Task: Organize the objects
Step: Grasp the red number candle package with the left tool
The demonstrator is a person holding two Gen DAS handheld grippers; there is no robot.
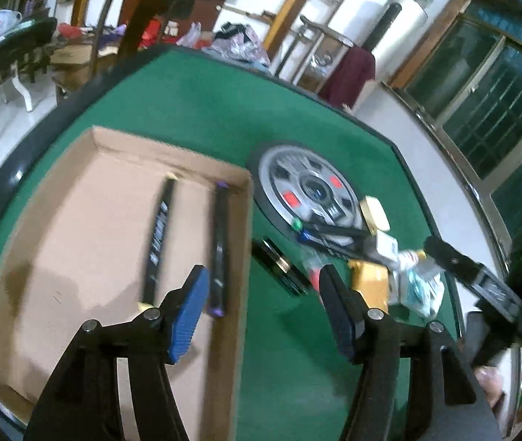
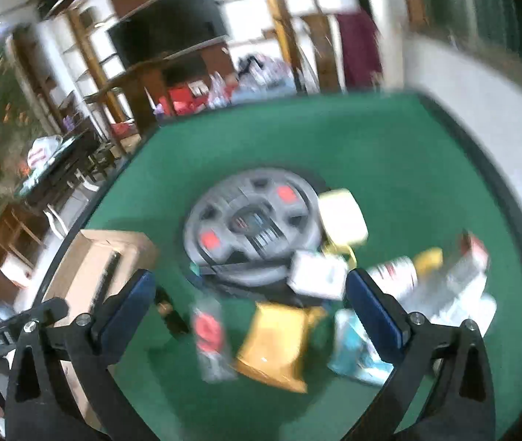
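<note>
Left gripper (image 1: 263, 294) hangs above the green table (image 1: 195, 110), jaws spread wide and holding nothing; its left pad (image 1: 187, 316) sits over the cardboard box (image 1: 77, 220), its right pad over bare felt just outside the box's right wall. Two dark pens lie lengthwise in the box, side by side and apart: one with pale ends (image 1: 158, 239), one with purple ends (image 1: 220, 246) close along the right wall. Just right of the box on the felt lies a small black case (image 1: 279, 268). Beyond it a grey dial (image 1: 307, 191) with red patches is set in the table. More pens (image 1: 331, 237) with green and blue caps lie across the dial's near edge. To their right is a loose pile: yellow box (image 1: 373, 213), white box (image 1: 386, 248), yellow packet (image 1: 369, 283), teal packet (image 1: 421, 288). Right gripper (image 2: 248, 308) is also spread wide and empty, held above the pile; the view is motion-blurred. Between its pads appear the yellow packet (image 2: 279, 341), a clear packet with red contents (image 2: 209, 334) and the white box (image 2: 316, 273). The teal packet (image 2: 356, 349) lies under the right pad. Further items at far right are too blurred to identify. The cardboard box (image 2: 95, 257) is at left in this view.
</note>
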